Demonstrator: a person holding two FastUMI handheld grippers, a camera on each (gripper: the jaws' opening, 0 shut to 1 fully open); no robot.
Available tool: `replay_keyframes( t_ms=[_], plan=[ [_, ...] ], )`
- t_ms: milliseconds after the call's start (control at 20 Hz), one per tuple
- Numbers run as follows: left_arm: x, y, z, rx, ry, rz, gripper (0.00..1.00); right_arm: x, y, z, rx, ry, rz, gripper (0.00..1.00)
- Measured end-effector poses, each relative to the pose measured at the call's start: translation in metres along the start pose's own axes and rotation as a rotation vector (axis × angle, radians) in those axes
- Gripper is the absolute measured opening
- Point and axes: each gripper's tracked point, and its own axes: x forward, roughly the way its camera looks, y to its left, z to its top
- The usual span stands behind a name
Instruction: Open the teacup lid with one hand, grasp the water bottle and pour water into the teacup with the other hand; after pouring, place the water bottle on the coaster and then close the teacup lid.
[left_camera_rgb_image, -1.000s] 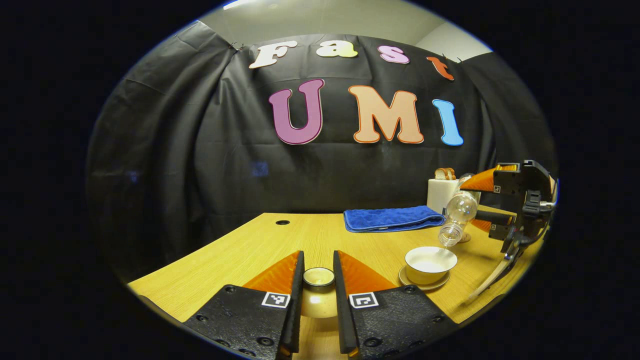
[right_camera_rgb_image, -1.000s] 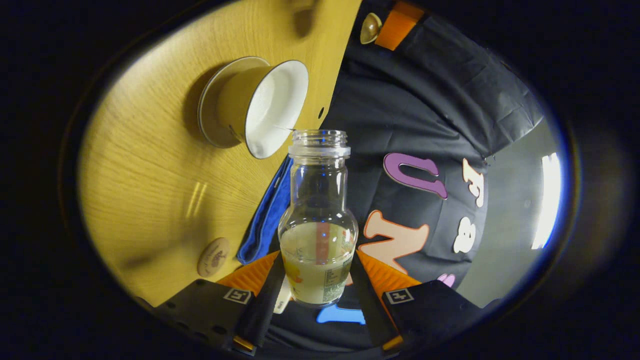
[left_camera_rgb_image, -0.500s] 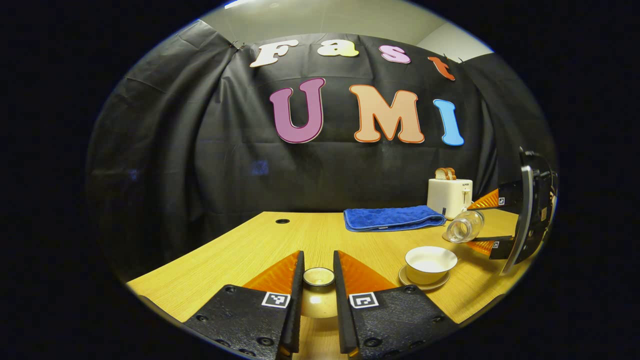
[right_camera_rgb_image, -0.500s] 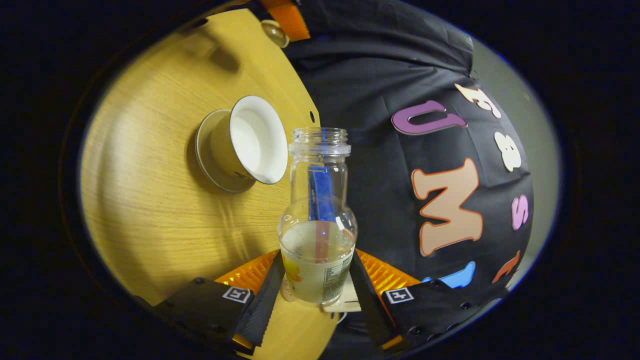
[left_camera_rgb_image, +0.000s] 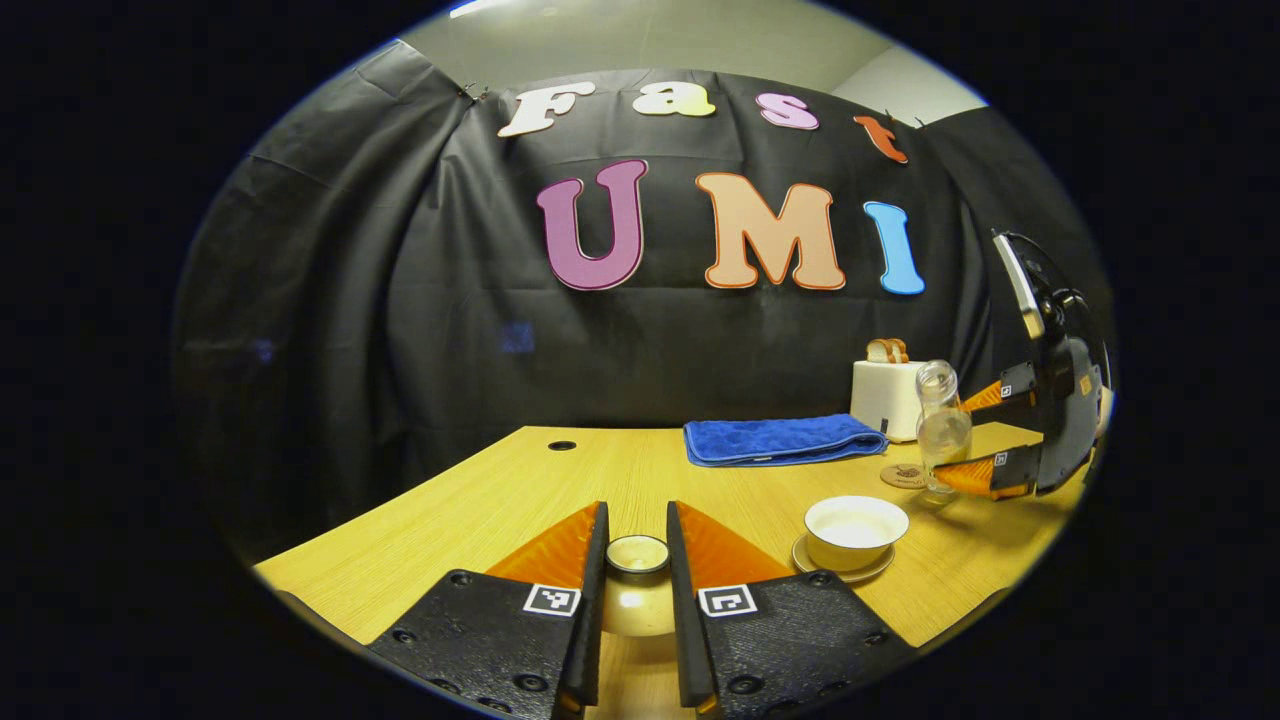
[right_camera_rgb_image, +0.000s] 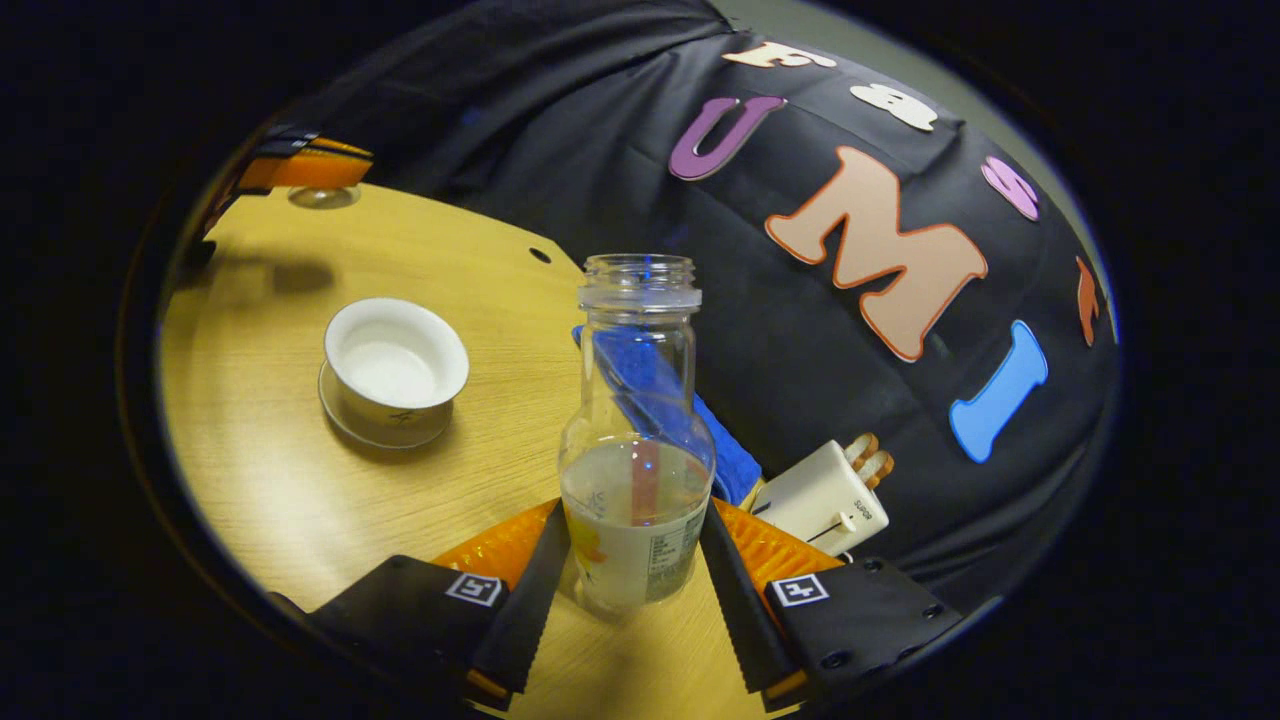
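Pouring looks finished, so you are on the step of setting the water bottle down on the coaster. In the left gripper view, low at centre, your left gripper (left_camera_rgb_image: 636, 560) has its jaws closed on the teacup lid (left_camera_rgb_image: 637, 553), held just above the worktop (left_camera_rgb_image: 480, 510). Right of that, the teacup (left_camera_rgb_image: 856, 528) sits open on its saucer with pale liquid inside. Further right, the coaster (left_camera_rgb_image: 903, 476) lies just beside the water bottle (left_camera_rgb_image: 940, 425), which your right gripper (right_camera_rgb_image: 628, 560) holds upright, jaws pressed on both sides of its lower body. I cannot tell whether the bottle's base is over the coaster yet. Next, centre it there, lower it gently and release. Small print on the bottle label is too fine to read.
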Motion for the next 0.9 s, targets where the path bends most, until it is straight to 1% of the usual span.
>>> replay_keyframes(
  t_ms=[50,100,150,200,250,350,400,450,500,600,700,800,900],
  plan=[
    [0.0,0.0,0.0,0.0,0.0,-0.002,0.28,0.0,-0.006,-0.001,0.059,-0.001,0.001,0.8],
    [0.0,-0.001,0.0,0.0,0.001,-0.004,0.28,0.003,-0.01,-0.002,0.127,-0.006,0.011,0.82],
    [0.0,-0.002,-0.001,-0.001,0.001,-0.005,0.28,0.005,-0.014,0.0,0.197,-0.012,0.02,0.8],
    [0.001,-0.002,-0.001,-0.002,0.001,-0.007,0.28,0.008,-0.019,0.0,0.262,-0.02,0.024,0.8],
    [0.001,-0.003,-0.001,-0.002,0.001,-0.008,0.28,0.01,-0.025,0.002,0.321,-0.031,0.022,0.82],
    [0.0,-0.003,-0.001,-0.002,-0.001,-0.009,0.28,0.021,-0.041,0.0,0.414,-0.037,-0.009,0.83],
    [0.0,-0.003,0.001,-0.002,-0.002,-0.009,0.28,0.025,-0.048,-0.003,0.452,-0.045,-0.026,0.8],
    [0.0,-0.003,0.0,-0.001,-0.003,-0.009,0.28,0.029,-0.053,-0.004,0.493,-0.051,-0.03,0.8],
    [0.001,-0.003,0.0,-0.002,-0.003,-0.009,0.28,0.031,-0.055,-0.005,0.535,-0.058,-0.029,0.83],
    [0.001,-0.004,-0.002,-0.003,0.0,-0.011,0.28,0.042,-0.056,-0.005,0.627,-0.064,-0.023,0.81],
    [0.001,-0.004,-0.002,-0.003,0.003,-0.013,0.28,0.051,-0.06,-0.005,0.668,-0.075,-0.039,0.83],
    [0.001,-0.006,-0.004,-0.006,0.004,-0.016,0.28,0.06,-0.063,-0.012,0.643,-0.072,-0.071,0.82],
    [0.003,-0.004,-0.004,-0.006,0.005,-0.014,0.28,0.067,-0.061,-0.02,0.63,-0.055,-0.083,0.81]
  ],
)
